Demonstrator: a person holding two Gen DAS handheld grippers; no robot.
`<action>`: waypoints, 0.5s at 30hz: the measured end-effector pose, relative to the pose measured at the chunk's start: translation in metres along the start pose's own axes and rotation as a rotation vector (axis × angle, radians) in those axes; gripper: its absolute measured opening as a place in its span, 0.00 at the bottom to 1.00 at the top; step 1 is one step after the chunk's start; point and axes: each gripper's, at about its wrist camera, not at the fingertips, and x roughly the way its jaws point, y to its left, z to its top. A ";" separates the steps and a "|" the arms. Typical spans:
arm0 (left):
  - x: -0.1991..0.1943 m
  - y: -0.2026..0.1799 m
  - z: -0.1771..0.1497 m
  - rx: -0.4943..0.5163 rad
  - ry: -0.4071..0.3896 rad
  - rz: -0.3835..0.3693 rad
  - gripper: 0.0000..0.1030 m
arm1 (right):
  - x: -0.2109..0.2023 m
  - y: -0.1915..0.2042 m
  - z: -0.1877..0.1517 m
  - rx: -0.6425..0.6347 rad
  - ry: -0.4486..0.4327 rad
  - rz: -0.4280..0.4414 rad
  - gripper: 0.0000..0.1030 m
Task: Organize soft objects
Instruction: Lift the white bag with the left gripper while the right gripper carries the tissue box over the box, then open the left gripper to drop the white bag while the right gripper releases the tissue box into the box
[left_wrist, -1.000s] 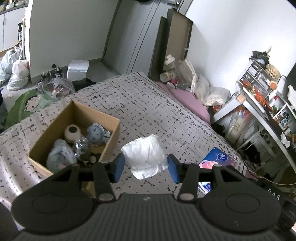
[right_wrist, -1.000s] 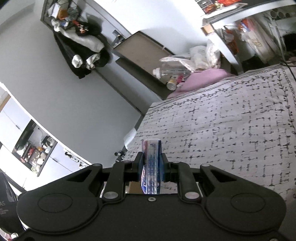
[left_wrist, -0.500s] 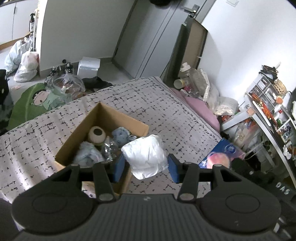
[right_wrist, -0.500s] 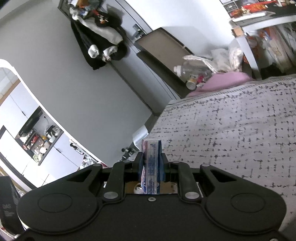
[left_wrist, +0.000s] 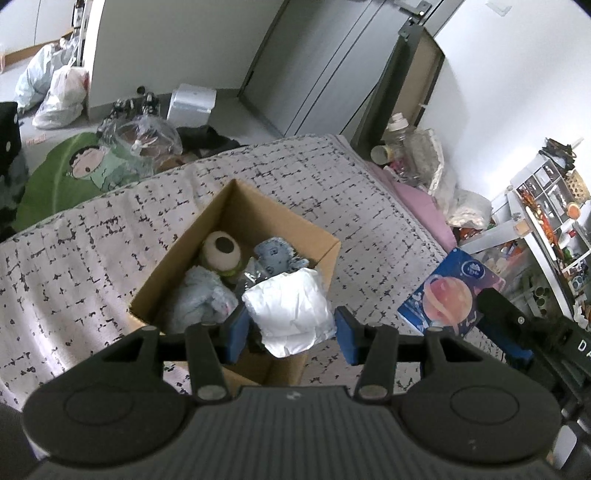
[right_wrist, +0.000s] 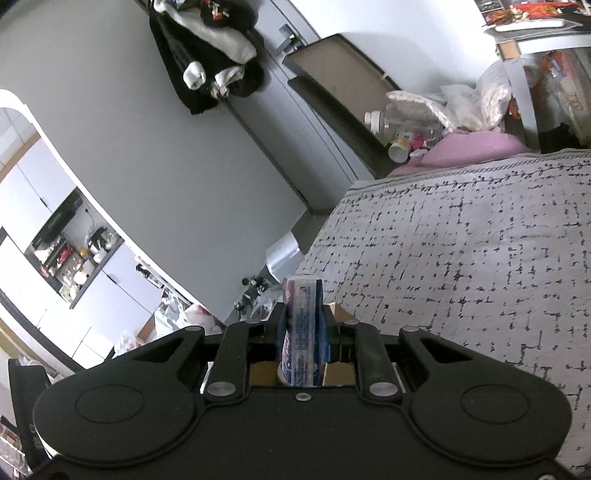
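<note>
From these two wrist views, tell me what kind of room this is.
Most likely a lived-in bedroom: a bed under a patterned cover, clothes hung on the door, and cluttered shelves alongside.

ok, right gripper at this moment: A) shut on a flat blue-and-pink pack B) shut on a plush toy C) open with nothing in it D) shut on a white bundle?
A: in the right wrist view the right gripper is clamped on a thin blue-and-pink pack standing on edge between its fingers.
</note>
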 end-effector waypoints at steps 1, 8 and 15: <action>0.003 0.002 0.000 -0.003 0.007 0.000 0.48 | 0.003 0.002 -0.001 -0.002 0.006 -0.002 0.18; 0.026 0.014 0.001 -0.033 0.053 -0.007 0.48 | 0.025 0.011 -0.006 -0.017 0.051 -0.017 0.18; 0.052 0.013 -0.003 -0.024 0.151 -0.008 0.54 | 0.045 0.015 -0.013 -0.022 0.095 -0.030 0.18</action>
